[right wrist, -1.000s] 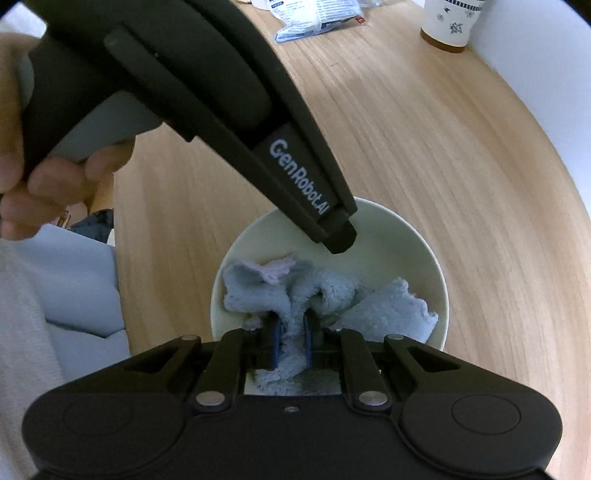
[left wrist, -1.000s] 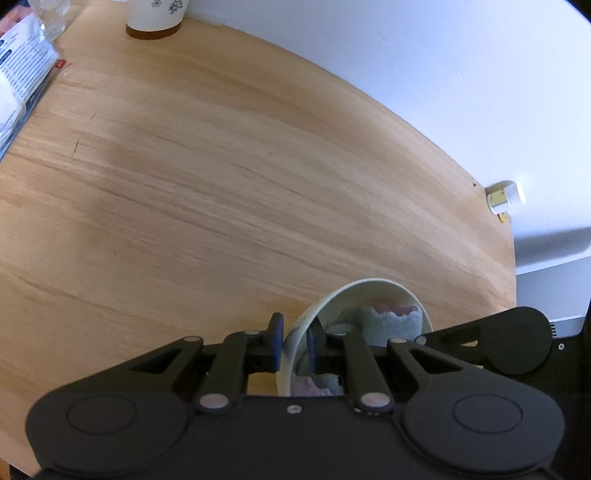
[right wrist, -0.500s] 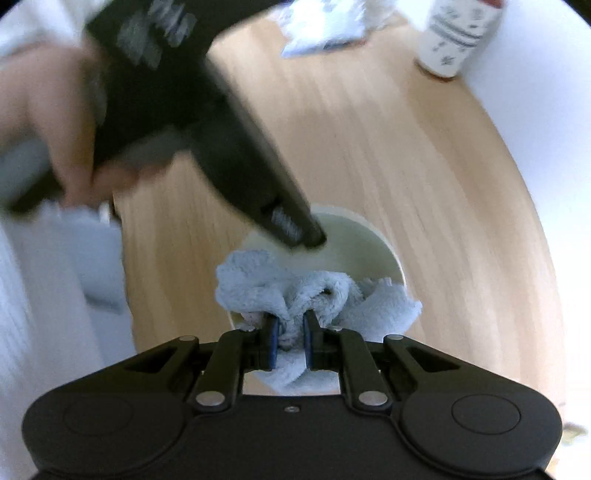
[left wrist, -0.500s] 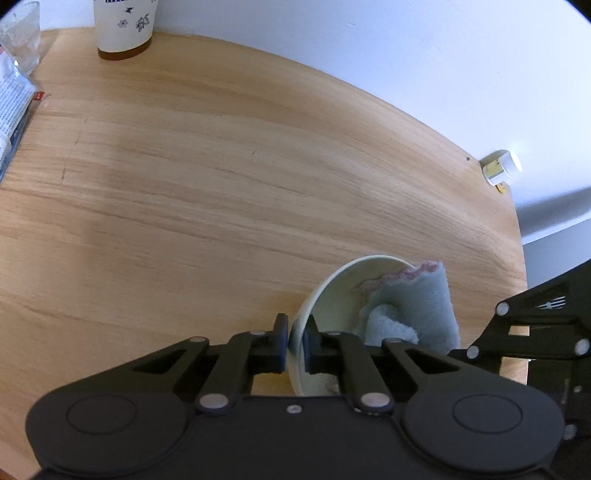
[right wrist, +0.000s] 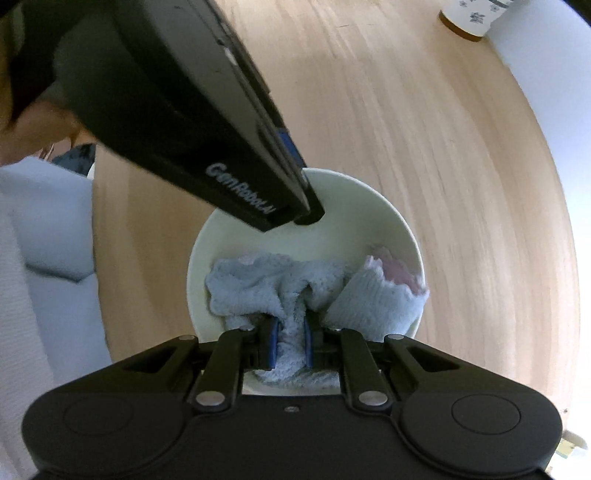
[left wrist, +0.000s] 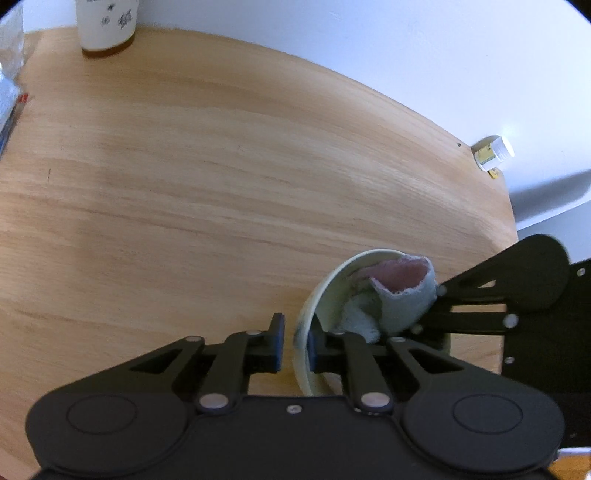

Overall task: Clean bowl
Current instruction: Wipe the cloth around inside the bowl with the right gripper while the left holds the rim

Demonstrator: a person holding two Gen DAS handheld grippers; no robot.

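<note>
Left wrist view: the left gripper points steeply down, its jaws pinched tight on the near rim of the pale cream round bowl, one finger outside the wall, one inside. The bowl sits toward 5 o'clock on the light wooden round table. A light blue terry cloth with a pink underside bulges over the far rim, and the black linkage of the right gripper reaches in from 3 o'clock. A white patterned paper cup stands at 11 o'clock; a small white-capped bottle lies off the table edge at 2 o'clock. Right wrist view: the right gripper points straight down, jaws nearly closed on a bunched fold of the cloth, which fills the bowl's near half; a corner rides over the rim at 3 o'clock. The left gripper's body enters from 10 o'clock. Risks, as I judge them: the rim pinch is narrow, so a hard wipe could twist the bowl free or tip it; the overhanging corner may drag outside and leave the far wall unwiped; the two grippers sit close and could knock.
</note>
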